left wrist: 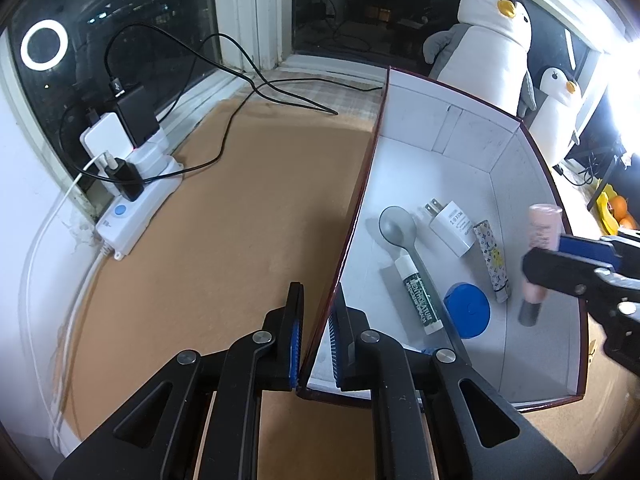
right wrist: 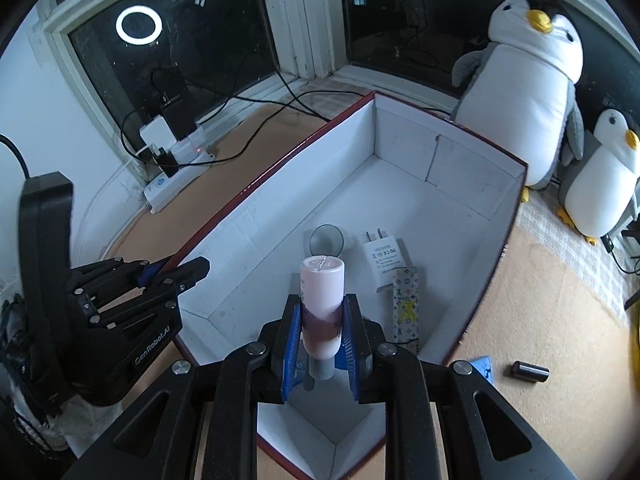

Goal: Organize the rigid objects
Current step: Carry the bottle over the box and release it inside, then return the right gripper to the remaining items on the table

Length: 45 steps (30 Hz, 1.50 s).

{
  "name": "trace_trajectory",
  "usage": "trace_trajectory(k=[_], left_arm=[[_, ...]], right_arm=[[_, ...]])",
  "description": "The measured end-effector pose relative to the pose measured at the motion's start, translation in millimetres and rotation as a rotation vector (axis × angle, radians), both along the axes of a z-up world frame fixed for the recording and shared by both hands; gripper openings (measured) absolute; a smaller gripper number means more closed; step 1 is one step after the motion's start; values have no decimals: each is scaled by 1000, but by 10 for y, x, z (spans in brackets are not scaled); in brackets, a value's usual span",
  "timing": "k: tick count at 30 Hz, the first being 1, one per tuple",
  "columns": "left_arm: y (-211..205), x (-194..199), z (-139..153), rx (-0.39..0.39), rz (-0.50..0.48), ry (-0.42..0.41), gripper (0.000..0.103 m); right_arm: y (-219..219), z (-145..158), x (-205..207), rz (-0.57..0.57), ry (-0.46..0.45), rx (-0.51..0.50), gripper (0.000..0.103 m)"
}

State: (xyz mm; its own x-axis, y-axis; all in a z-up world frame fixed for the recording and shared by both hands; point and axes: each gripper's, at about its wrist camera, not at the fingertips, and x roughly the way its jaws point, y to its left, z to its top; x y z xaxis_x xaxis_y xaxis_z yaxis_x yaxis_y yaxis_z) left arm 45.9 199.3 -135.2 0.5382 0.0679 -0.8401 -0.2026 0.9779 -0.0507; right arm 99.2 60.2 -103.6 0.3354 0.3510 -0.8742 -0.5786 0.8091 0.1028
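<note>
A white box with a dark red rim (left wrist: 366, 184) (right wrist: 280, 168) stands on the brown table. My left gripper (left wrist: 316, 340) (right wrist: 176, 272) is shut on its near left wall, one finger inside and one outside. My right gripper (right wrist: 322, 336) (left wrist: 560, 264) is shut on a pale pink tube with a grey cap (right wrist: 322, 292) (left wrist: 540, 240), held above the inside of the box. On the box floor lie a grey spoon (left wrist: 396, 226) (right wrist: 326, 238), a white plug adapter (left wrist: 454, 226) (right wrist: 382, 258), a green-labelled lip balm (left wrist: 418, 296), a patterned tube (left wrist: 492, 266) (right wrist: 406, 306) and a blue round lid (left wrist: 468, 310).
A white power strip (left wrist: 136, 208) (right wrist: 176, 172) with chargers and black cables sits by the window at left. Two plush penguins (left wrist: 492, 40) (right wrist: 532, 80) stand behind the box. A small dark cylinder (right wrist: 530, 372) and a blue piece (right wrist: 482, 368) lie on the table right of the box.
</note>
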Motion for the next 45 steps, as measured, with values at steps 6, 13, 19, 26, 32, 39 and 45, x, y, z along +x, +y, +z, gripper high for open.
trace_trajectory(k=[6, 13, 19, 26, 32, 39, 45], left_arm=[[-5, -2, 1, 0, 0, -1, 10], [-10, 13, 6, 5, 1, 0, 10], [-17, 22, 8, 9, 2, 1, 11], [-27, 29, 2, 17, 4, 4, 11], [-40, 30, 3, 28, 4, 9, 11], [-52, 47, 2, 39, 7, 21, 11], [-76, 85, -19, 47, 12, 43, 11]], right_arm=[[57, -149, 82, -5, 28, -26, 18], [65, -243, 143, -3, 56, -36, 19], [43, -207, 133, -11, 35, -20, 50], [-110, -69, 116, -32, 26, 36, 50], [-464, 105, 73, -82, -1, 89, 50], [-1163, 118, 113, -194, 2, 90, 50], [-1732, -65, 205, -276, 64, 70, 50]])
